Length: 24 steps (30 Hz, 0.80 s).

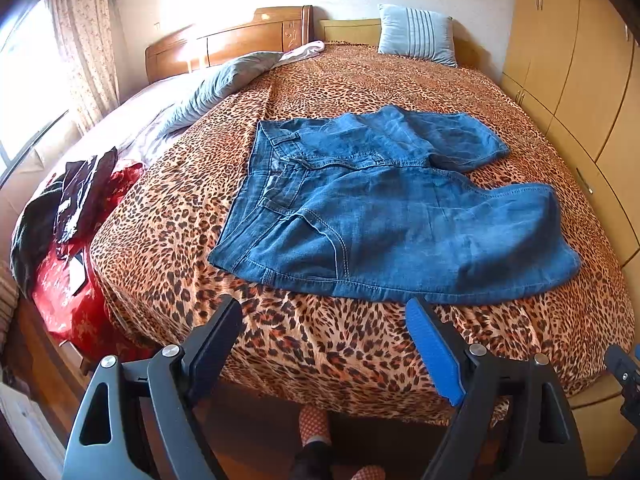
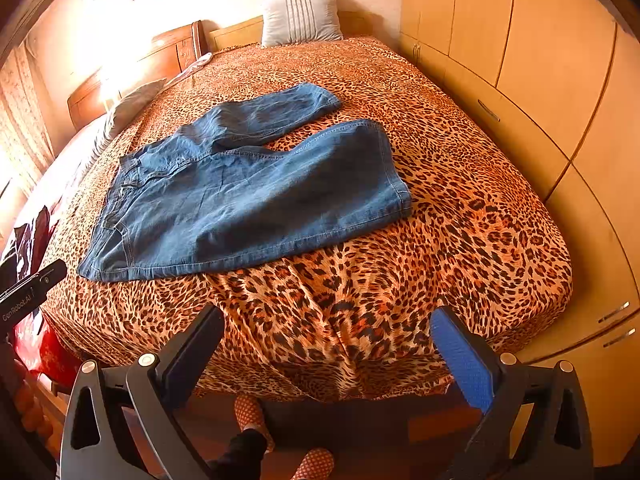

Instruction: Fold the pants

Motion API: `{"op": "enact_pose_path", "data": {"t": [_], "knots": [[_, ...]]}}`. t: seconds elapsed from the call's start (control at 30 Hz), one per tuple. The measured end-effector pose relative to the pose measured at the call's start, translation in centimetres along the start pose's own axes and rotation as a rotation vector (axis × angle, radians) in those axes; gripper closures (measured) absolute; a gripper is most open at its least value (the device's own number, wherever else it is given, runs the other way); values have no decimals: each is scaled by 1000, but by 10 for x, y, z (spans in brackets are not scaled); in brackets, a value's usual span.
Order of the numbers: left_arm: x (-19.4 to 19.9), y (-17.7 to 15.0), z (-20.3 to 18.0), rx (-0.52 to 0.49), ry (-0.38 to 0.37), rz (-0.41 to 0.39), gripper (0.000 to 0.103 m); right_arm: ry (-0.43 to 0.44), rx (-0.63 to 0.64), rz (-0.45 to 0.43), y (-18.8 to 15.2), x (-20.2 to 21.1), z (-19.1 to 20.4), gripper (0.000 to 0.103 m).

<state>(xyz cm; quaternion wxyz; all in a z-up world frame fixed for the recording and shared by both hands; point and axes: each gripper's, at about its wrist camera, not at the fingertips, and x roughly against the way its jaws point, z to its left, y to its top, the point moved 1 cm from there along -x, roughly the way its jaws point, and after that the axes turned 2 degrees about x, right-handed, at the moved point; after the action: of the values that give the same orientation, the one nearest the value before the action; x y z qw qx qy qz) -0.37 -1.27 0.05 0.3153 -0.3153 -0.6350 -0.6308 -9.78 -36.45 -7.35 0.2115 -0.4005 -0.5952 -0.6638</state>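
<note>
Fold not started as far as we can judge: the blue denim short pants (image 1: 384,204) lie spread flat on the leopard-print bedspread (image 1: 340,344), both legs apart, just ahead of the left claw (image 1: 324,312) and ahead-left of the right claw (image 2: 326,320). Both claws gape wide, holding nothing, short of the bed edge. All folds remain. Only the left view shows the red bag (image 1: 76,292) with dark clothes; the right view shows more of the wooden wardrobe (image 2: 560,80).
</note>
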Motion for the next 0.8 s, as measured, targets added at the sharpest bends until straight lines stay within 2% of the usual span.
{"op": "enact_pose_path", "data": {"t": [0.27, 0.4, 0.5, 0.6, 0.73, 0.8], "knots": [[-3, -1, -2, 2, 4, 28, 18, -1, 14, -10, -1, -3, 0, 0], [-9, -1, -2, -3, 2, 59, 14, -13, 20, 52, -2, -8, 1, 0], [-24, 4, 1, -1, -17, 127, 9, -4, 9, 105, -1, -15, 0, 0], [-55, 20, 6, -8, -50, 234, 9, 0, -4, 122, 2, -22, -2, 0], [-110, 63, 33, -2, -75, 351, 9, -23, -25, 110, 14, -34, -7, 0], [-139, 92, 53, 3, -85, 372, 9, -32, -52, 127, 23, -42, -11, 0]]}}
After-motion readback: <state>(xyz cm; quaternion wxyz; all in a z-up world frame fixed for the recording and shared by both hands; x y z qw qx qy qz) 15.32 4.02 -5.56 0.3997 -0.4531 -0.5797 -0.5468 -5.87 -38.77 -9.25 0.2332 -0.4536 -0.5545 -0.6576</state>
